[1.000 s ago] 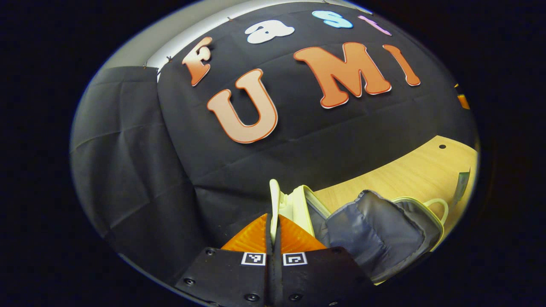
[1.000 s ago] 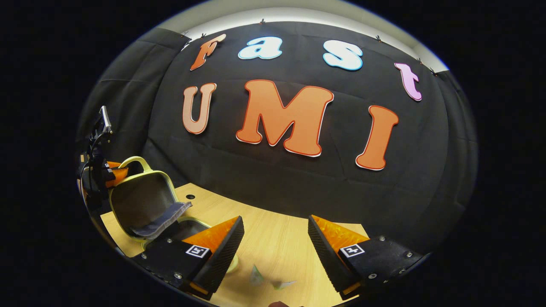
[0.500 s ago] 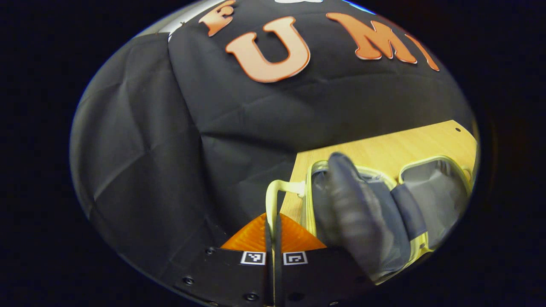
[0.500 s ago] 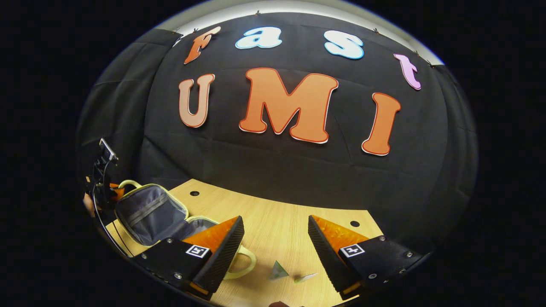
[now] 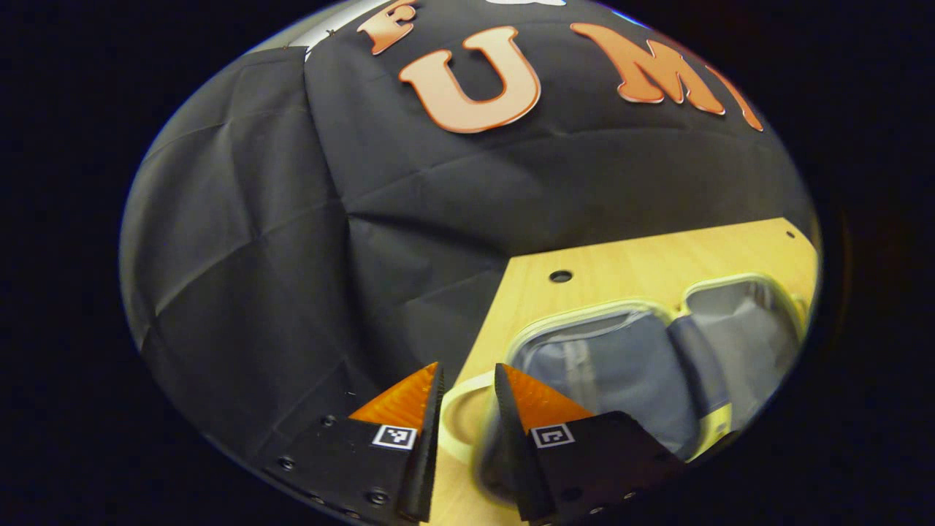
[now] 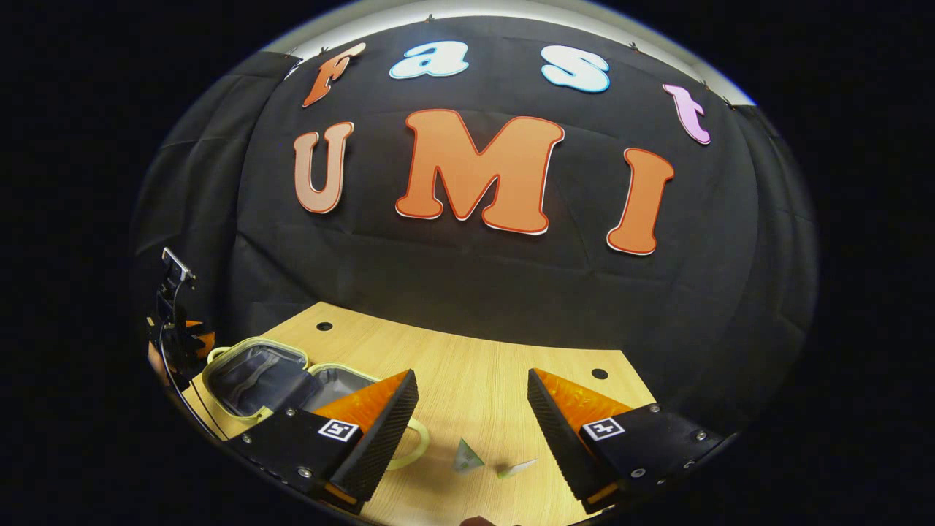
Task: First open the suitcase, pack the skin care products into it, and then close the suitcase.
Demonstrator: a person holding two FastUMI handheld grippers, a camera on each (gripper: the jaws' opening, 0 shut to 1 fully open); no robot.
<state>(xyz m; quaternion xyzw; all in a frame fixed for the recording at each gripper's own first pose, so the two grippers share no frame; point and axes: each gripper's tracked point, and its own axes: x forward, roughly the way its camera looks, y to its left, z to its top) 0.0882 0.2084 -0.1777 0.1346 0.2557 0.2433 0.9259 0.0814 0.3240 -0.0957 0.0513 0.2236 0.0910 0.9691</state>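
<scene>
2 halves of suitcase, left gripper view: the suitcase [image 5: 643,358] lies spread open and flat on the desk [image 5: 628,263], grey lining facing up, pale yellow-green rim around each half.
Left tool, same view: my left tool [image 5: 467,409] has its 2 orange fingers a little apart, gripping nothing.
Handle, same view: a pale loop handle [image 5: 456,398] lies on the desk at the near end of the suitcase, right behind the gap between my fingers; I cannot tell whether it touches them.
Desk edge, same view: the near left corner of the desk meets the black cloth wall [image 5: 292,256], with 1 small round hole [image 5: 560,276] in the wood beyond the suitcase.
Right tool, right gripper view: my right tool [image 6: 471,424] stands wide apart over the desk, nothing between the fingers.
Suitcase, same view: open to the far left of the desk, its nearer half partly hidden by my left finger.
Skin care products, same view: 2 small pale green sachets [image 6: 467,456] lie on the wood between my fingers, just beside each other.
Left tool, same view: seen at the far left edge beside the suitcase, small and dark.
</scene>
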